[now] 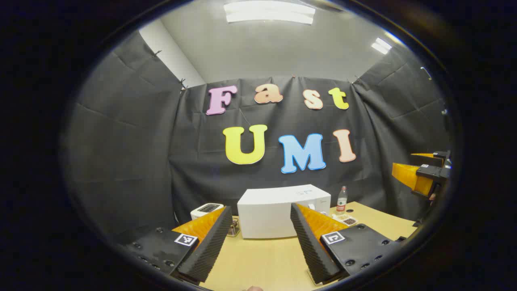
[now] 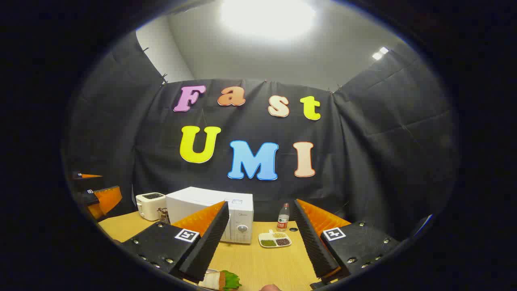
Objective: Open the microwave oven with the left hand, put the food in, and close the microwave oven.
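The left gripper [image 1: 261, 218] hangs with fingers spread and empty, the microwave [image 1: 282, 210] framed between them and well ahead — door shut, so opening it looks like the first step. The right gripper [image 2: 258, 220] is likewise released; the food [image 2: 221, 280] lies on the table [image 2: 262, 262] just below its fingers, likely staged for pickup. Bare table lies ahead of both grippers for the approach.

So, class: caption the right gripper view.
Open right gripper faces closed microwave, toaster, bottle and snack tray.
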Tool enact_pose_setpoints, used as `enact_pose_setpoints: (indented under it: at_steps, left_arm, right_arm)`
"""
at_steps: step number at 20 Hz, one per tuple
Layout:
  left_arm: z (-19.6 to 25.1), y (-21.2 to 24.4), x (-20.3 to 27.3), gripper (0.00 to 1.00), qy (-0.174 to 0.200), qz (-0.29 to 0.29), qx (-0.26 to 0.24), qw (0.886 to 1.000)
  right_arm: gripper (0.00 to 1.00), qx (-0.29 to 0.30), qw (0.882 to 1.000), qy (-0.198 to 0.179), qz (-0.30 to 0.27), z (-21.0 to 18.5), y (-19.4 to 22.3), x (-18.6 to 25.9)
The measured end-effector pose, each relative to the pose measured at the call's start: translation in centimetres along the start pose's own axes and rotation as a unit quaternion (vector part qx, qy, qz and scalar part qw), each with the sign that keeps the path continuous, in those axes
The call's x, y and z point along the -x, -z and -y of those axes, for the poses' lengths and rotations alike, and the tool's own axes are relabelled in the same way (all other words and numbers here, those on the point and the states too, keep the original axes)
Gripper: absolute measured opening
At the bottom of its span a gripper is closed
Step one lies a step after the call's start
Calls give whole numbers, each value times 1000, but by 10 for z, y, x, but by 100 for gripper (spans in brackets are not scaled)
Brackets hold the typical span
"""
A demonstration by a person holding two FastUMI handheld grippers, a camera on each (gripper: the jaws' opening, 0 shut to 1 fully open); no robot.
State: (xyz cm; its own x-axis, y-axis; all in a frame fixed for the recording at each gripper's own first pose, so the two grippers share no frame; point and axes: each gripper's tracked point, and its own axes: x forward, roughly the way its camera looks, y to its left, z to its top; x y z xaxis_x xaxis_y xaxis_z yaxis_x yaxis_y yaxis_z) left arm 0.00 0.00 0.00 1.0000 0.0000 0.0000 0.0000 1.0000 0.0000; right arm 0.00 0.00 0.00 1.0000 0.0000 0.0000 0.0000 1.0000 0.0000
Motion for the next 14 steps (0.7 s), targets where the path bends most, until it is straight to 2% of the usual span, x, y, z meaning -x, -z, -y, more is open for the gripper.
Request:
enact_pose_setpoints:
  at_steps: [14]
  left_arm:
    - [41,-10,-6,96,2,5,-3,1000]
  right_arm:
    - [96,-6,1000,-14,-1,23,7,-3]
